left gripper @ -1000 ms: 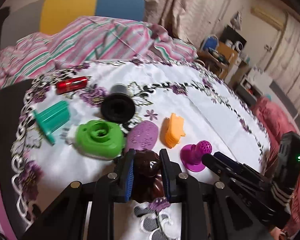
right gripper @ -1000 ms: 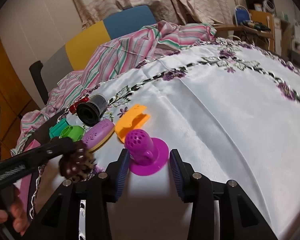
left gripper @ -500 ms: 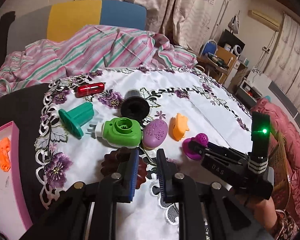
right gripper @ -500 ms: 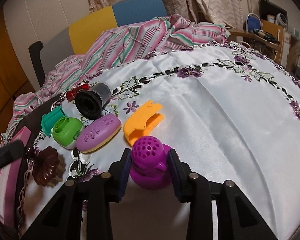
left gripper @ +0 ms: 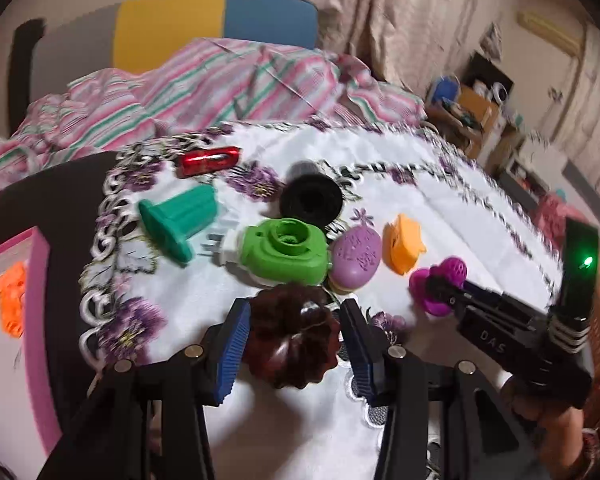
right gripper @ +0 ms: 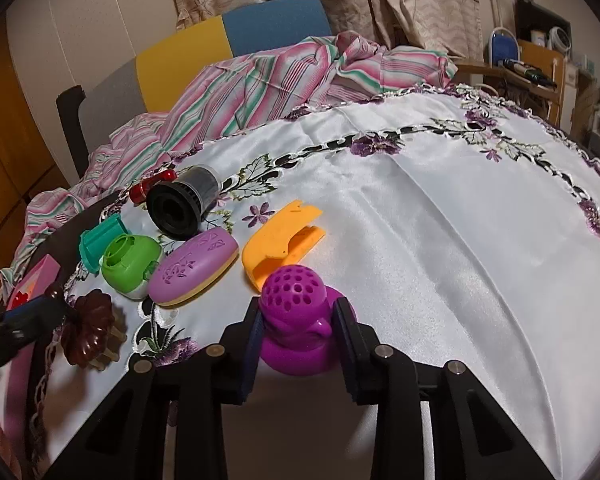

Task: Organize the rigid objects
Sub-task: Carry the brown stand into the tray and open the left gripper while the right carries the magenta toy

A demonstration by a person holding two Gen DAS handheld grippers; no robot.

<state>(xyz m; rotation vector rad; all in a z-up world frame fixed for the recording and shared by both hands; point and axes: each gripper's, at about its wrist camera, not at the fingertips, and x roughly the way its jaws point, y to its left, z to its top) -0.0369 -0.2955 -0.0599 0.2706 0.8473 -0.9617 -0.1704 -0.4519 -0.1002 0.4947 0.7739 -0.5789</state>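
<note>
A dark brown flower-shaped mould (left gripper: pixel 292 340) lies on the white embroidered cloth (right gripper: pixel 440 264), near its left corner. My left gripper (left gripper: pixel 295 312) straddles it. Its jaws are opening, and the blue pads stand a little off the mould's sides. A purple perforated piece (right gripper: pixel 292 292) with a round base stands to the right. My right gripper (right gripper: pixel 298 308) is closing on it, with both pads against its dome. The left wrist view shows the same purple piece (left gripper: pixel 454 270) at the right gripper's (left gripper: pixel 432 284) tip. In the right wrist view the brown mould (right gripper: pixel 88 334) lies at the far left.
Behind the two grippers lies a row of objects: a teal piece (left gripper: pixel 180 220), a green plug-in device (left gripper: pixel 284 252), a lilac oval case (left gripper: pixel 356 256), an orange clip (left gripper: pixel 402 246), a black cylinder (left gripper: pixel 312 200) and a red item (left gripper: pixel 208 160). A pink tray (left gripper: pixel 40 300) stands at the left. Striped fabric (left gripper: pixel 228 80) is heaped at the back.
The left gripper let the brown mould down on the cloth, shut, then spread its jaws around it. The right gripper moved onto the purple piece and closed on its dome.
</note>
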